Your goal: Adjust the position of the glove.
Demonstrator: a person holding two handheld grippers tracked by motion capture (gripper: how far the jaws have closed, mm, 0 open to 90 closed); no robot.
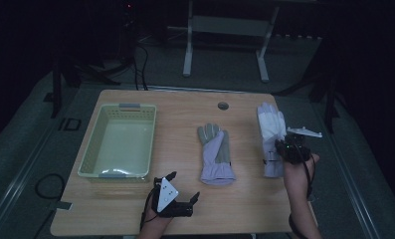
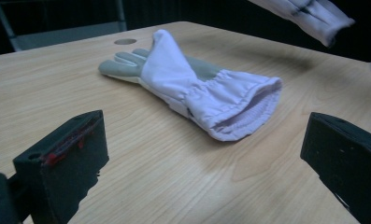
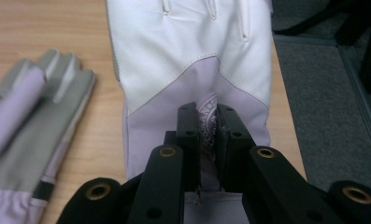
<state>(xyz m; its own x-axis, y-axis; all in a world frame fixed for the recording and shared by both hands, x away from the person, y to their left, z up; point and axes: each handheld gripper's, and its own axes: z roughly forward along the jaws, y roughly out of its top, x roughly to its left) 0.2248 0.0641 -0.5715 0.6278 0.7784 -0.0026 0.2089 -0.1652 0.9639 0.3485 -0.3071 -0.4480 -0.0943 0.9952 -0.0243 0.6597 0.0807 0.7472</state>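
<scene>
The white glove hangs pinched in my right gripper, whose jaws are clamped on a fold of its lilac cuff; the glove sits over the table's right end, close to the right edge, fingers pointing toward the far side. In the left gripper view its cuff floats clear above the wood. Just to its left a strip of bare tabletop separates it from the second glove, which lies flat near the table's middle, grey palm up, cuff toward me. Further left another open stretch of wood reaches the pale green basket, which stands near the left edge. My left gripper rests low at the near edge, between basket and middle glove, jaws spread wide with nothing between them. The table has a small round hole near its far edge.
</scene>
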